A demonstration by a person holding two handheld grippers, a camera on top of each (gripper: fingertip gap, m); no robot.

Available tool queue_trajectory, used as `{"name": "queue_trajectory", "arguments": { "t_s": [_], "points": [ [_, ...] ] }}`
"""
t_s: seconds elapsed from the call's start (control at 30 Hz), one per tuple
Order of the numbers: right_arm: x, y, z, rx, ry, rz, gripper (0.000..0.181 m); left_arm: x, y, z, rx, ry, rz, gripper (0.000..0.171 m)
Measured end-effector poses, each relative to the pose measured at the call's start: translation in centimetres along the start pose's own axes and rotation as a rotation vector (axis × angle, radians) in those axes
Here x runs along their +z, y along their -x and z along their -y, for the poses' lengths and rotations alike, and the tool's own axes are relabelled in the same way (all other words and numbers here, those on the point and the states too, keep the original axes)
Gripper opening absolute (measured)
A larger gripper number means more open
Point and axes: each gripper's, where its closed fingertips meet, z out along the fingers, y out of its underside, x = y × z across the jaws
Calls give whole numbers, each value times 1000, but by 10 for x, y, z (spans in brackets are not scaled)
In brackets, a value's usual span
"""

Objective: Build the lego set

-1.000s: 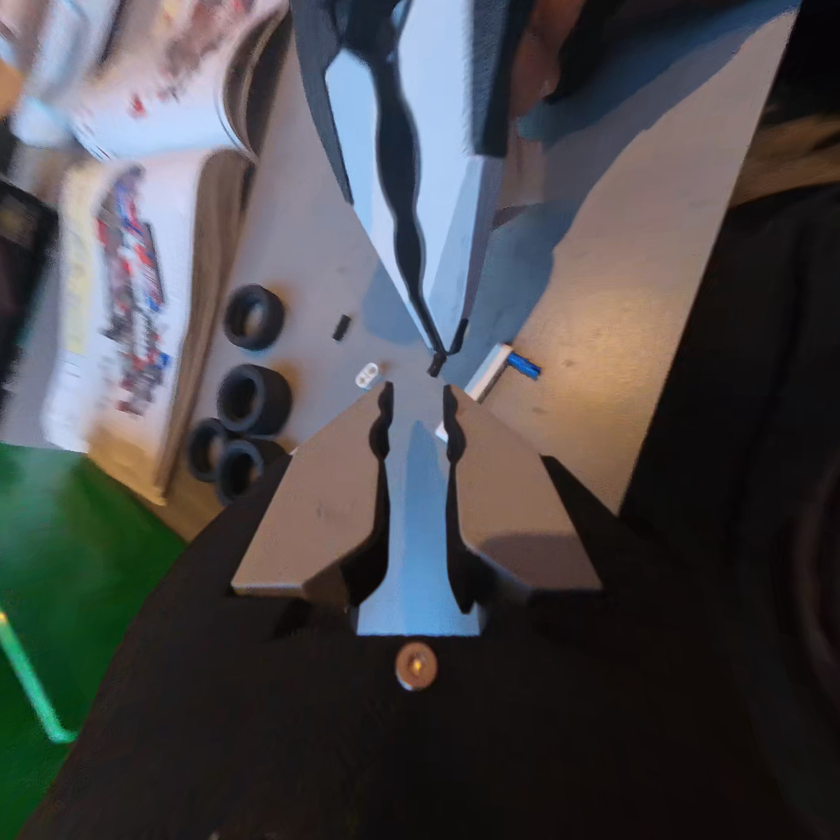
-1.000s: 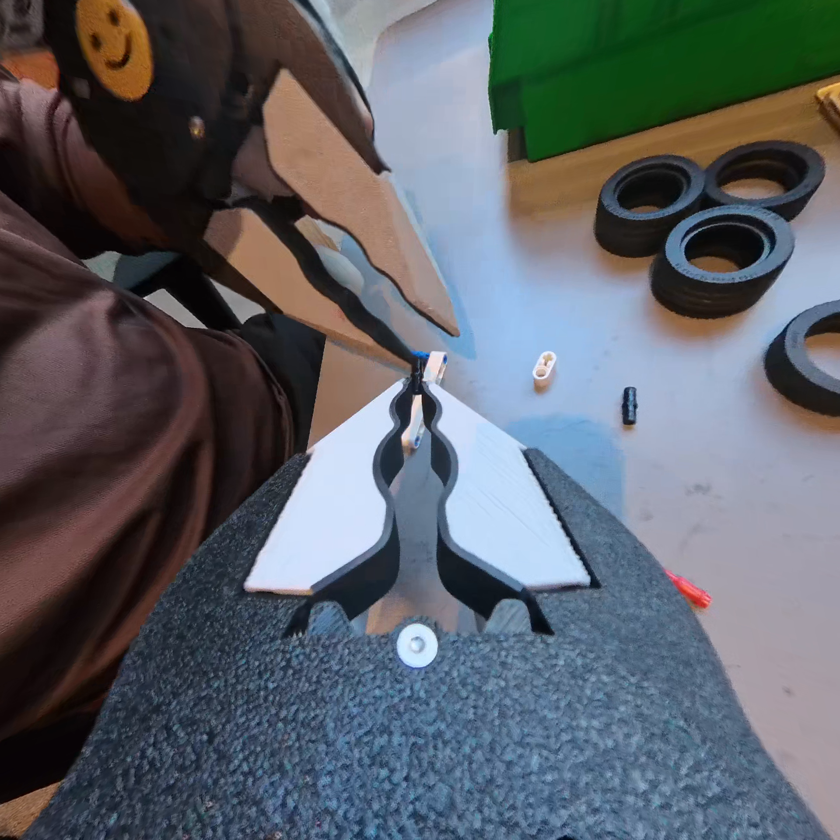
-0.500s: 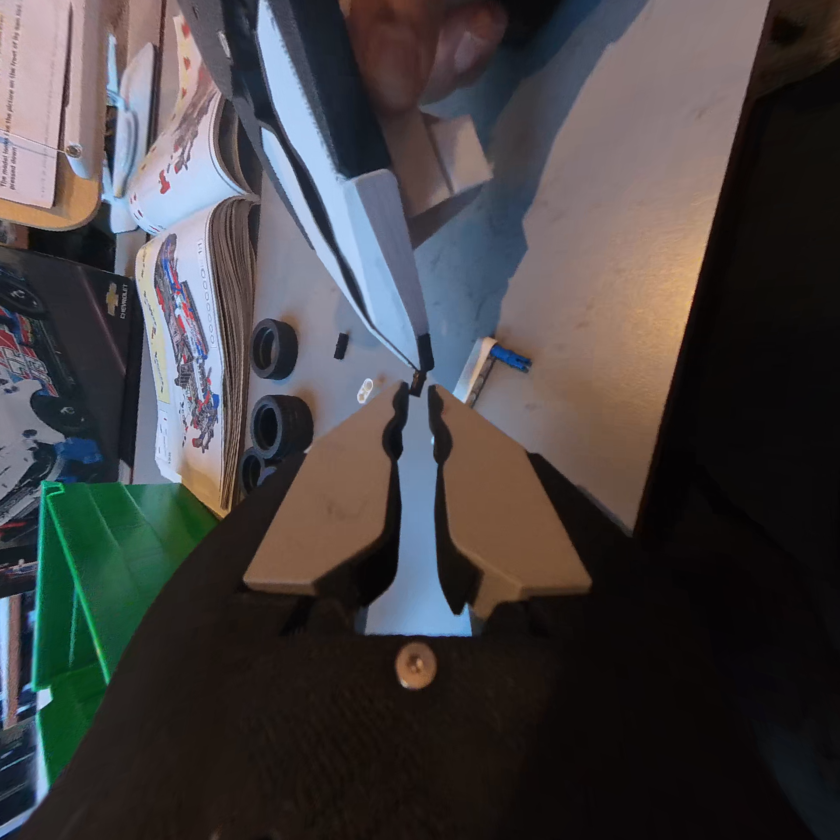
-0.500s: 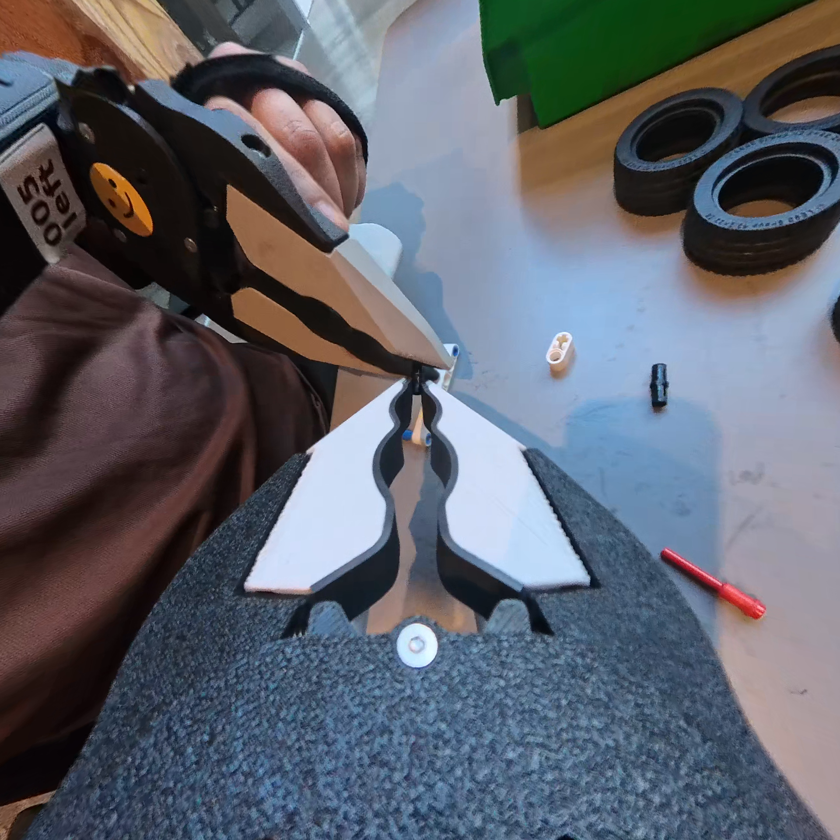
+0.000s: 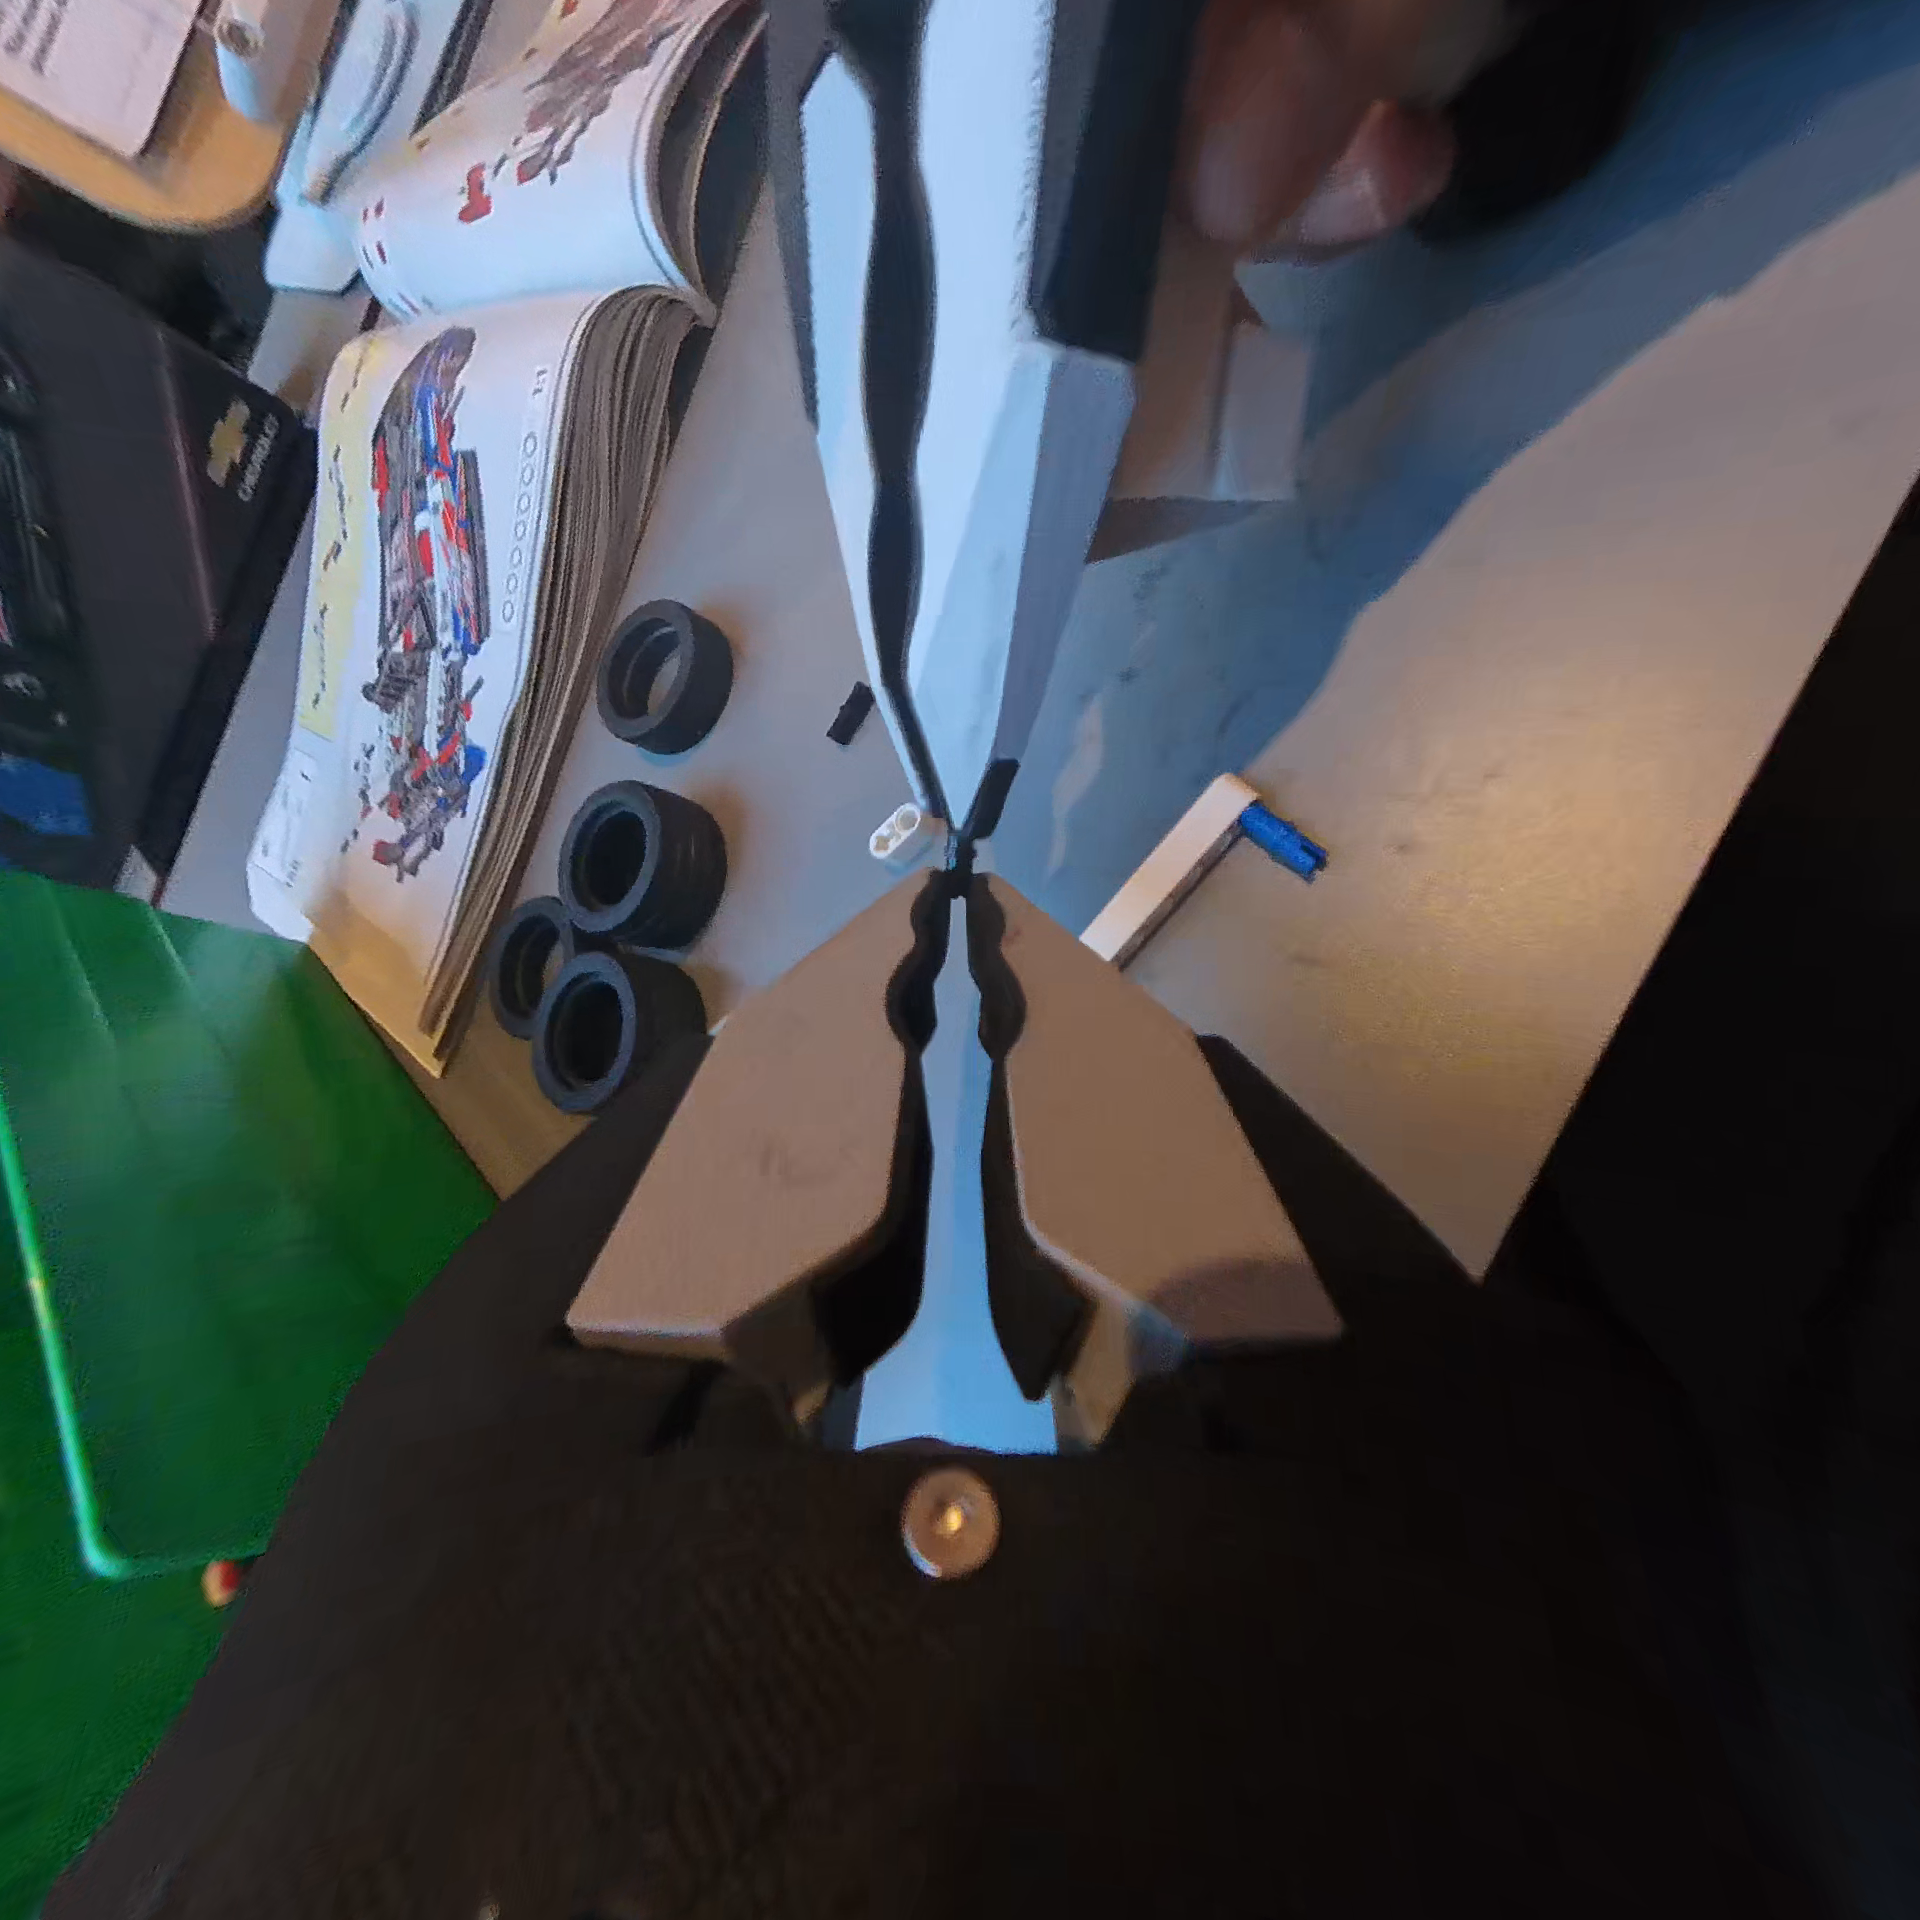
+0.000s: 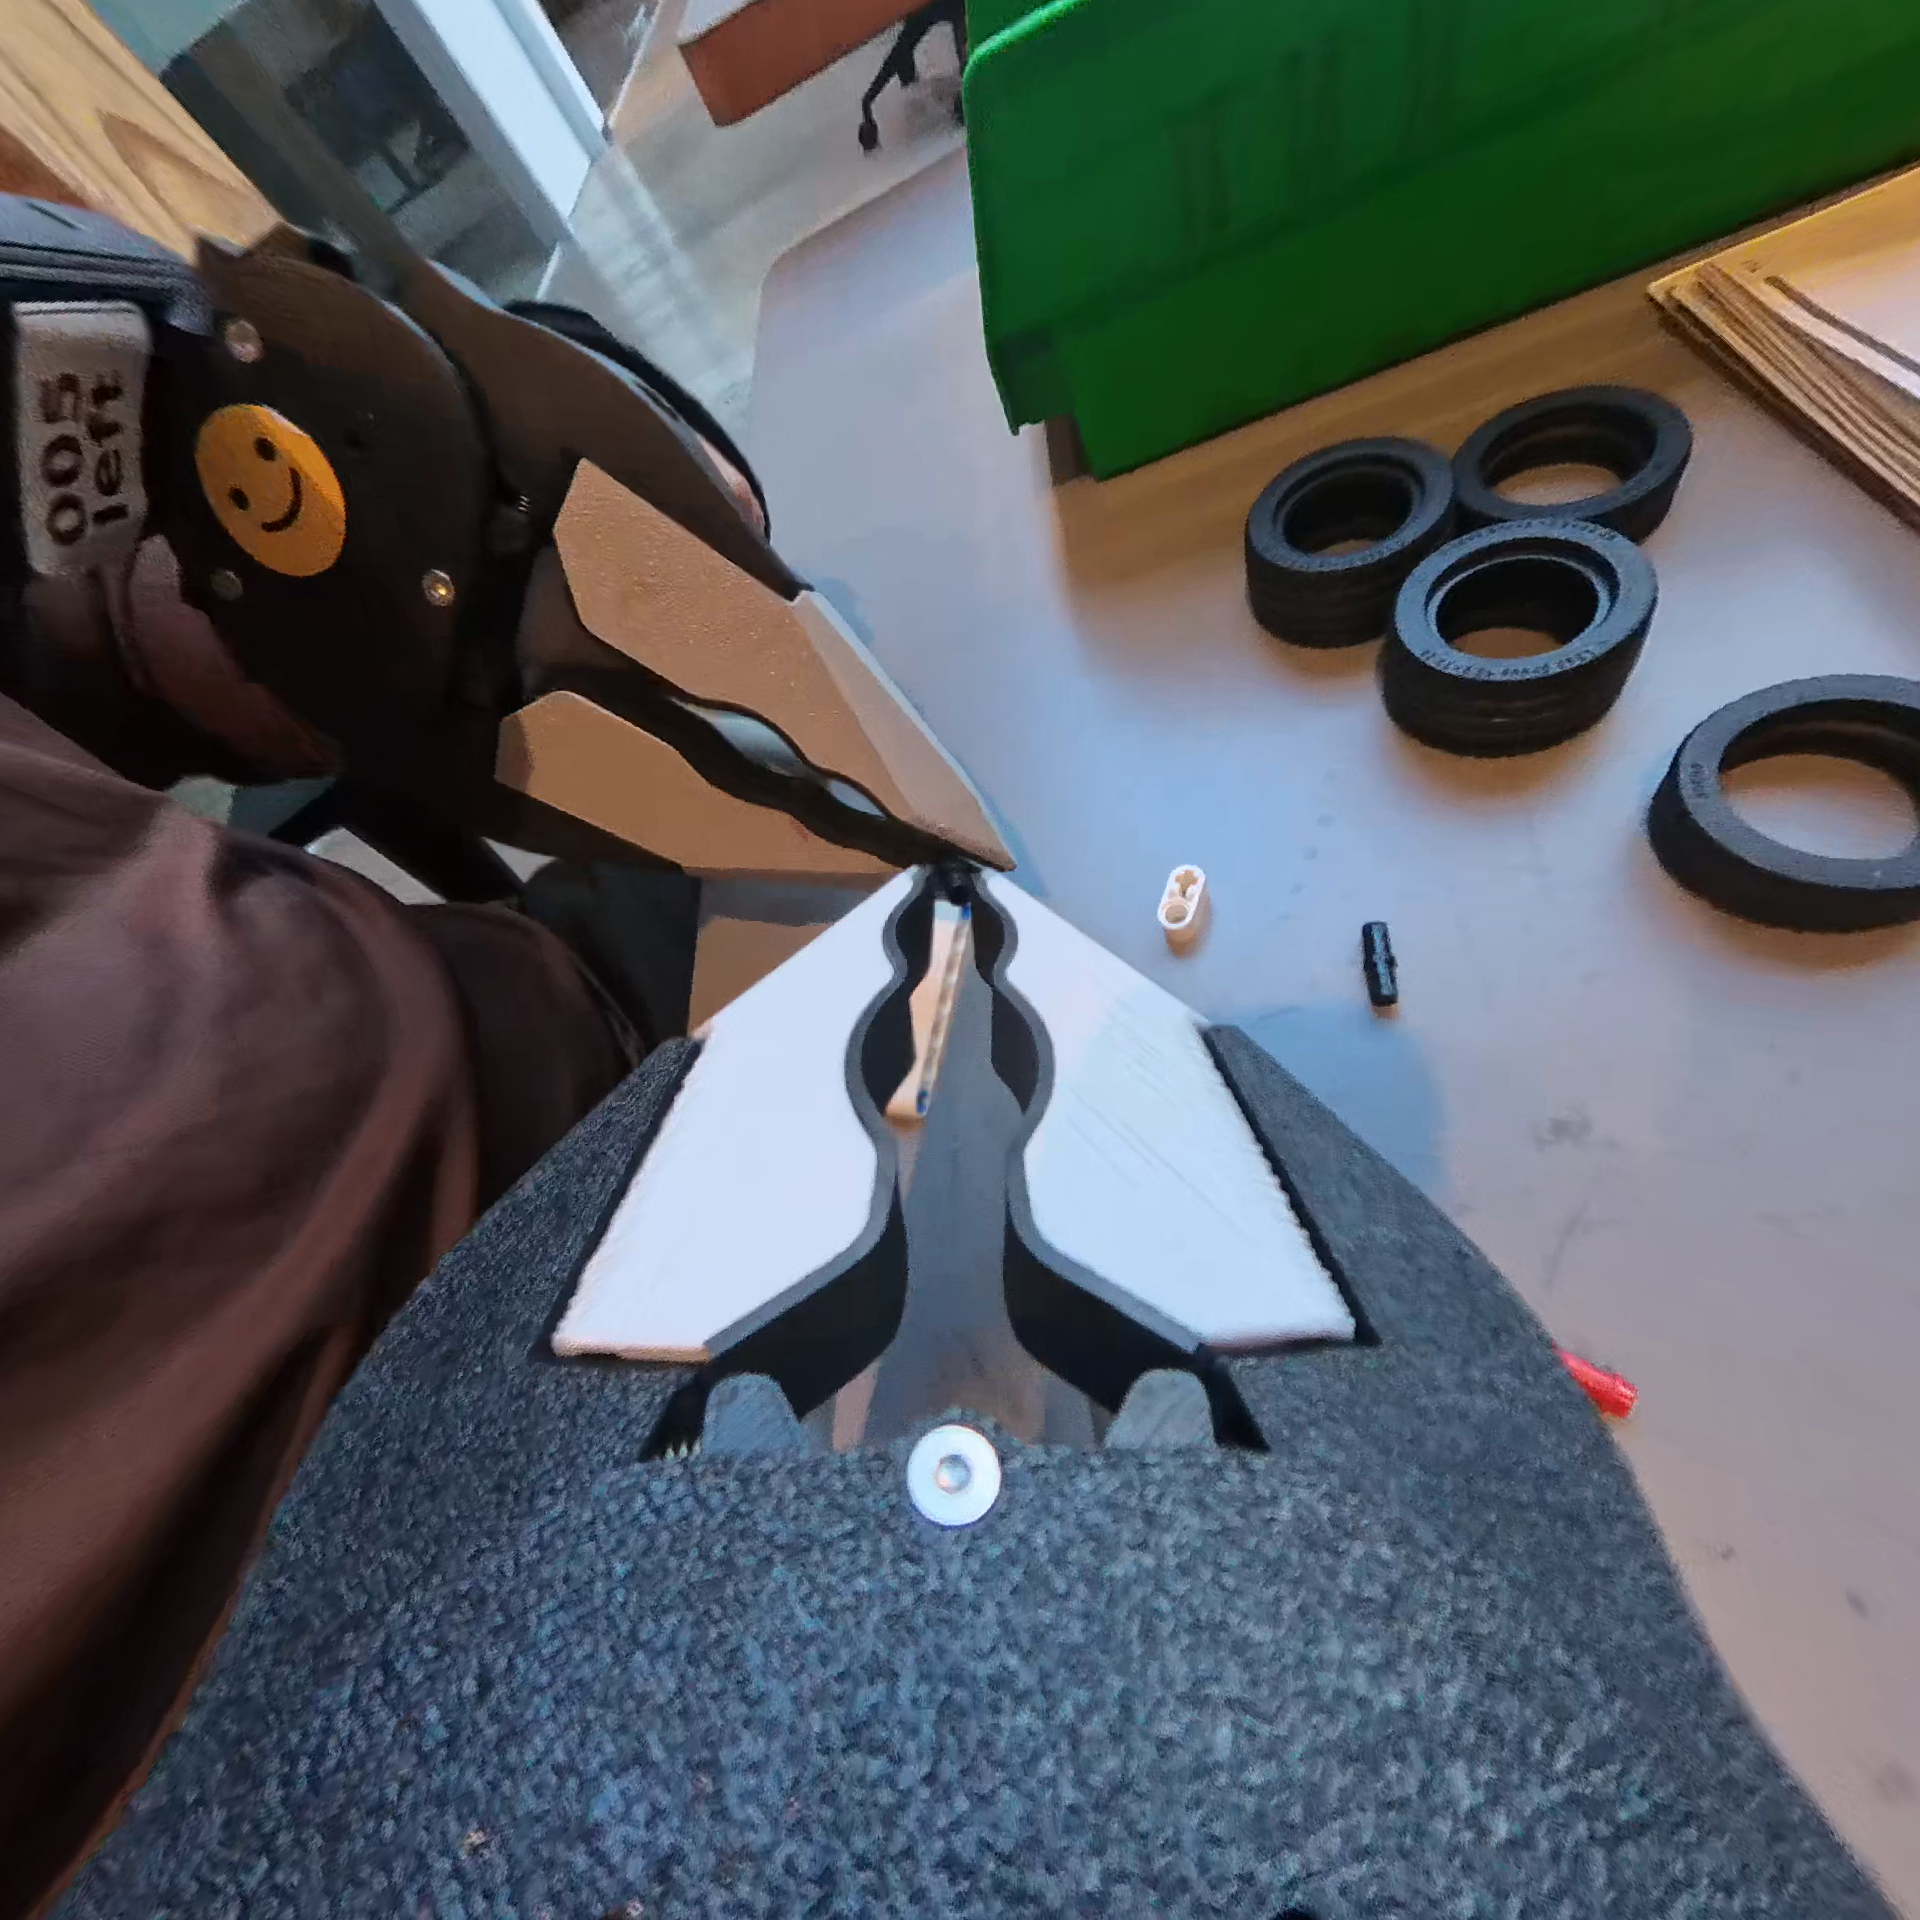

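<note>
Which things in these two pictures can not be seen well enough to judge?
- Small black piece between both gripper tips: too small, both views; who holds it is unclear.
- White beam with blue pin: right view, mostly behind the right gripper.
- Red pin: right view, half hidden by the gripper body.

The right claw [image 6: 954,883] has a rough, grainy black body with smooth matt white fingers [image 6: 1132,1132]. The tyres [image 6: 1517,644] look like matt black rubber. The surface [image 6: 1299,1195] is smooth and dull grey. At upper left, the booklet [image 5: 416,644] shows slightly glossy paper.
</note>
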Motion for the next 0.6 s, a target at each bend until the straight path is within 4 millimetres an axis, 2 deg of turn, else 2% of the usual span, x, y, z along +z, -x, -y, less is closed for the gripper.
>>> {"name": "queue_trajectory", "arguments": {
  "t_s": [0.2,0.5,0.6],
  "points": [
    [-4,-1,7,31,-48,10,6,-4,1,-3,-104,-35,-39,1],
    [2,4,12,90,-88,34,3,-9,14,1,-136,-88,37,0],
    [0,3,17,137,-127,51,0,-7,12,1,-159,-91,25,0]
  ]
}}
